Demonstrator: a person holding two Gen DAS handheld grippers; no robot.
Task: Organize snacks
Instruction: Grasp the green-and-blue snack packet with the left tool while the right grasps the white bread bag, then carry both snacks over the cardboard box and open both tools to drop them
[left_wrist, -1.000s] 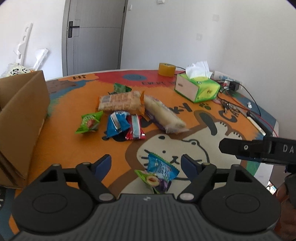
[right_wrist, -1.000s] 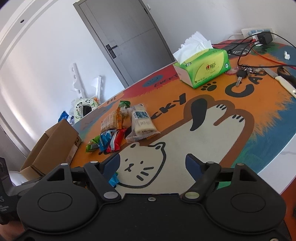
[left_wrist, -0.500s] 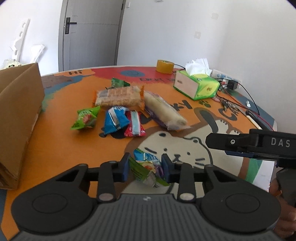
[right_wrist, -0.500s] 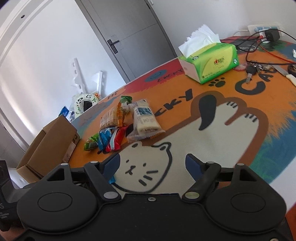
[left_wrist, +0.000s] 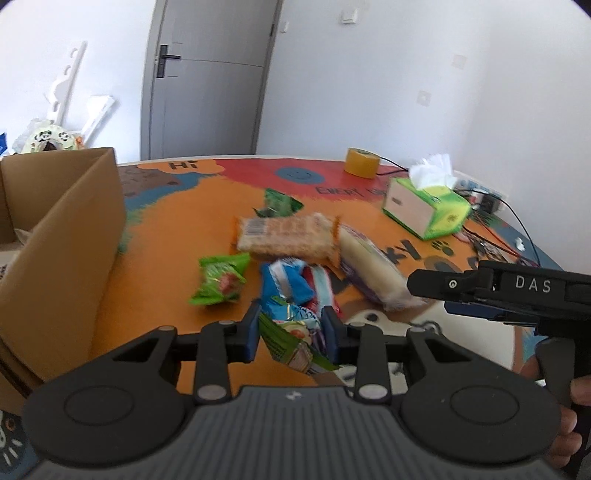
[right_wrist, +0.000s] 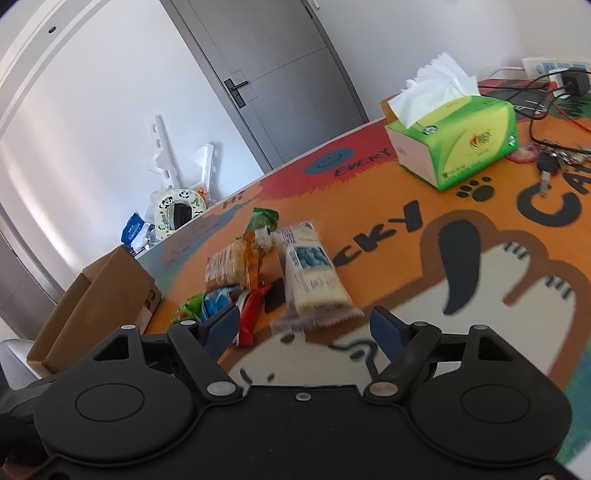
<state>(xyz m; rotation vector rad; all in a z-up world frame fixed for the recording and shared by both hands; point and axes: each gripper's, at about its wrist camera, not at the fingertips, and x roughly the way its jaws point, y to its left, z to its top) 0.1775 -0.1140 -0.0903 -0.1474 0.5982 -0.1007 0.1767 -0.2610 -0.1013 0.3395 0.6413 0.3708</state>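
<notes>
My left gripper (left_wrist: 291, 325) is shut on a blue and green snack packet (left_wrist: 293, 334), lifted just above the mat. Beyond it lie a green packet (left_wrist: 219, 282), a blue packet (left_wrist: 286, 282), a cracker pack (left_wrist: 286, 236), a long white pack (left_wrist: 373, 273) and a dark green packet (left_wrist: 279, 203). An open cardboard box (left_wrist: 62, 236) stands at the left. My right gripper (right_wrist: 304, 330) is open over the cat drawing, with nothing between its fingers. Just ahead of it lie the white pack (right_wrist: 314, 280), a red packet (right_wrist: 251, 314) and the cracker pack (right_wrist: 225, 266).
A green tissue box (right_wrist: 461, 144) stands at the back right, with keys (right_wrist: 550, 162), cables and a charger (right_wrist: 570, 83) beyond. A tape roll (left_wrist: 361, 162) sits at the far edge. The right tool (left_wrist: 517, 295) crosses the left wrist view at right.
My left gripper closed on the blue and green packet and lifted it toward the snack pile. My right gripper, still open, moved closer to the pile.
</notes>
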